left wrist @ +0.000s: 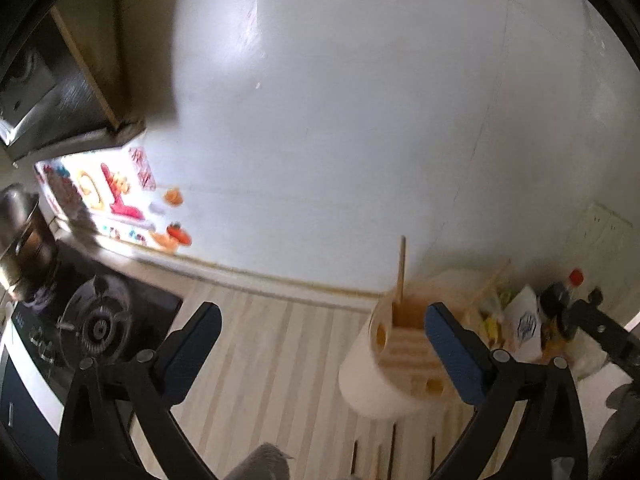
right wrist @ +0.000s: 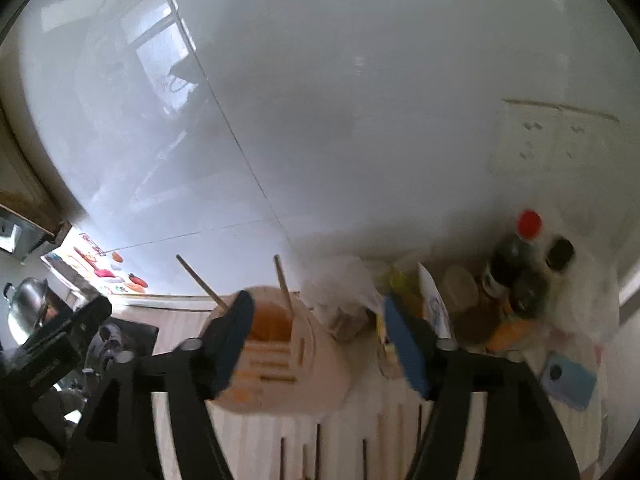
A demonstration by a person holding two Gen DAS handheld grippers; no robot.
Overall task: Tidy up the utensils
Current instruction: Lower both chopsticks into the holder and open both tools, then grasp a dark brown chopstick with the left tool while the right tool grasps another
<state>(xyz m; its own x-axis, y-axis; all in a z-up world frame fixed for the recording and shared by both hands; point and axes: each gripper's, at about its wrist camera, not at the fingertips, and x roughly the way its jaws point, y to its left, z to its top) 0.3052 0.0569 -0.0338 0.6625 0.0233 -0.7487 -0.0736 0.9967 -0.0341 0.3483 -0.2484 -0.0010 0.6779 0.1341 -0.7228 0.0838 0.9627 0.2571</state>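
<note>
One utensil holder (right wrist: 276, 352), white with slotted wooden front, standing on the striped bench (left wrist: 256, 360) near the back edge by the white wall. Two thin sticks (right wrist: 283, 280) rising from its open top in the right wrist view; only one (left wrist: 401, 268) visible from the left. Several dark thin utensils (right wrist: 318, 452) lying flat at the bench's near edge, blurred, count unclear. Bottles (right wrist: 508, 264) clustered toward the right back corner. Left tongs (left wrist: 322, 330) spread wide, empty, held above the bench. Right tongs (right wrist: 316, 344) also spread, empty, straddling the holder's right side.
</note>
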